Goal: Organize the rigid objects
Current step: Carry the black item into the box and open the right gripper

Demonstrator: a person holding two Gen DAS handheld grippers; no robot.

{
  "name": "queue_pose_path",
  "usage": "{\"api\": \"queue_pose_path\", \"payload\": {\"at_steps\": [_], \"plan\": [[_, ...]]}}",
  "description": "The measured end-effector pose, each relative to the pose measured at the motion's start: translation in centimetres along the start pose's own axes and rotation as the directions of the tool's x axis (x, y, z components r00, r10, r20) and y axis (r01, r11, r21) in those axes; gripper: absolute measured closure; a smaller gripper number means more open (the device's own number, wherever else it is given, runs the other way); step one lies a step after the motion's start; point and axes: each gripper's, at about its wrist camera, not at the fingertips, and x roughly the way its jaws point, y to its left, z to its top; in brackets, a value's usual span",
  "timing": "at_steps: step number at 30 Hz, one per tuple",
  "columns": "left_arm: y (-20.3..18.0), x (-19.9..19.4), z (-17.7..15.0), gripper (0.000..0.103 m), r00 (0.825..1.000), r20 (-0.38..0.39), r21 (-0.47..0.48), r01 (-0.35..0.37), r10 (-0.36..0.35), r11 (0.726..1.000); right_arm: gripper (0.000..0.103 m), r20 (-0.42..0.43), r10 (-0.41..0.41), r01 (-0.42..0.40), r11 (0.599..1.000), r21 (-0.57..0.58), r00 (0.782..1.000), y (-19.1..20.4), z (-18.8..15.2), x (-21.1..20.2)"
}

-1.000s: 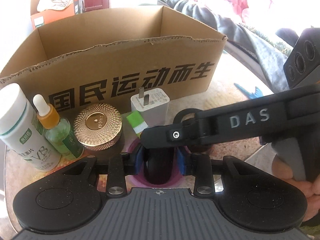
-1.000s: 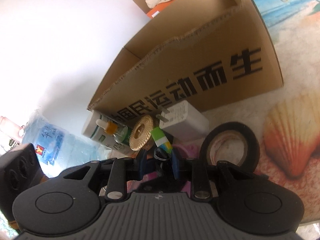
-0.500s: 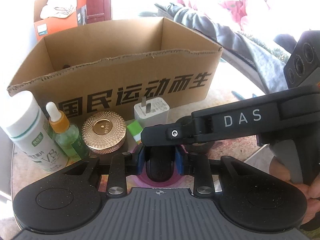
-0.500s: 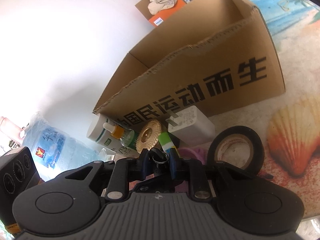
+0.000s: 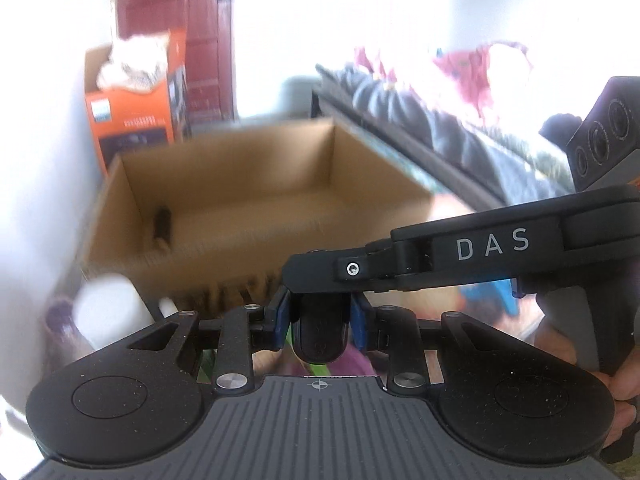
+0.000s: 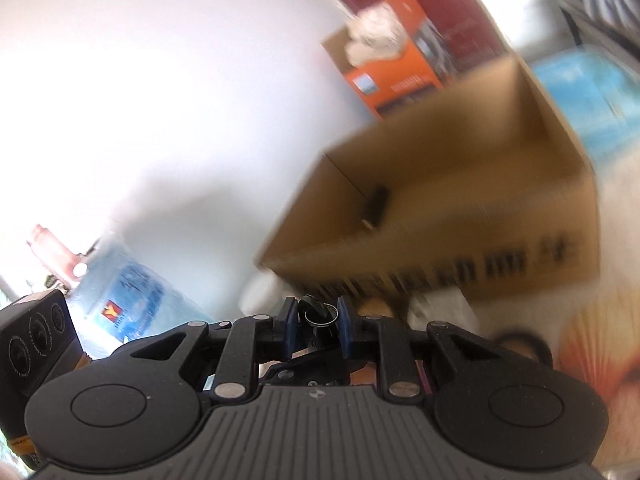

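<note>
Both claws pinch one black key fob — your left gripper [image 5: 320, 322] squeezes its body [image 5: 320, 336], your right gripper [image 6: 317, 326] its ring end, near the cardboard box [image 5: 256, 200]. "DAS" shows.

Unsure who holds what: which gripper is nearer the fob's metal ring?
Right. The metal ring sits between the right gripper's pads; the left gripper clamps the black fob's opposite end.

Two gripper-mounted fisheye views, each looking forward and downward along its own fingers. The left camera faces the open cardboard box [image 5: 256, 200] squarely, from close above its near rim; the right camera sees the same box [image 6: 460, 208] tilted — rolled in frame. Both share the box and the orange carton [image 5: 132, 120] behind it.
</note>
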Motion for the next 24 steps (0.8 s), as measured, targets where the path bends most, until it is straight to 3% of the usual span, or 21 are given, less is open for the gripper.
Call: {"api": "queue_pose_path", "payload": {"at_steps": [4,8,14,24], "plan": [[1.1,-0.7,3.0,0.074,0.998,0.053,0.003,-0.027,0.027,1.000,0.080,0.020,0.039,-0.038,0.997,-0.062,0.999,1.7,3.4,0.8],[2.5,0.4,5.8,0.074,0.997,0.054,-0.007,-0.059,0.059,0.998,0.080,-0.003,0.061,-0.061,0.995,-0.075,0.998,2.3,6.7,3.0],[5.4,4.2,8.1,0.074,0.993,-0.044,-0.037,-0.112,0.111,0.993,0.080,-0.132,0.086,-0.079,0.995,0.056,0.987,-0.4,10.1,9.1],[8.5,8.8,7.4,0.074,0.961,-0.215,-0.050,-0.190,0.175,0.981,0.080,-0.339,0.123,-0.026,0.960,0.278,0.933,-5.6,10.5,17.3]]}}
